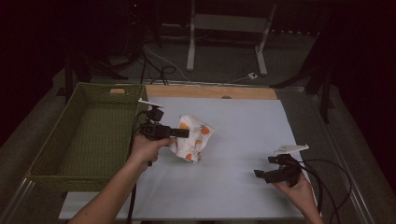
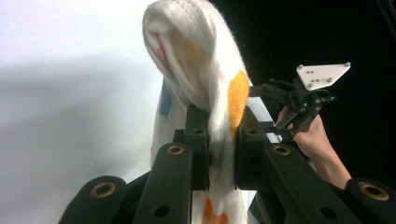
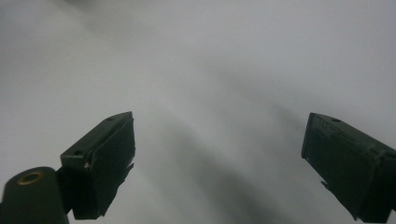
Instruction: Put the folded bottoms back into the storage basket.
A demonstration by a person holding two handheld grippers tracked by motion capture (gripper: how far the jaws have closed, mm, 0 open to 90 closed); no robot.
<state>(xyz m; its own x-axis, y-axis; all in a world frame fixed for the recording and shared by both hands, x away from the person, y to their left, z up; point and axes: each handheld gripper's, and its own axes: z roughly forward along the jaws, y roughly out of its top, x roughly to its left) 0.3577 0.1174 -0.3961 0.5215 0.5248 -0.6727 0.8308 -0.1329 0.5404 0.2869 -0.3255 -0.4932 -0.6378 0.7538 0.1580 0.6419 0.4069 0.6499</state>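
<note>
High view: the left gripper (image 1: 184,133) clamps a white cloth (image 1: 195,138) with orange spots, which hangs from the fingers above the white sheet (image 1: 243,140) on the bench (image 1: 210,92). A woven basket (image 1: 51,154) stands at the left, just beside the sheet. The right gripper (image 1: 258,174) sits near the sheet's right edge, well apart from the cloth.

Left gripper view: both fingers (image 2: 198,135) press against a fold of the cloth (image 2: 215,79) from either side; the right gripper (image 2: 261,91) appears behind it.

Right gripper view: the fingers (image 3: 105,158) stand wide apart, nothing between them, over the plain sheet (image 3: 210,70).
</note>
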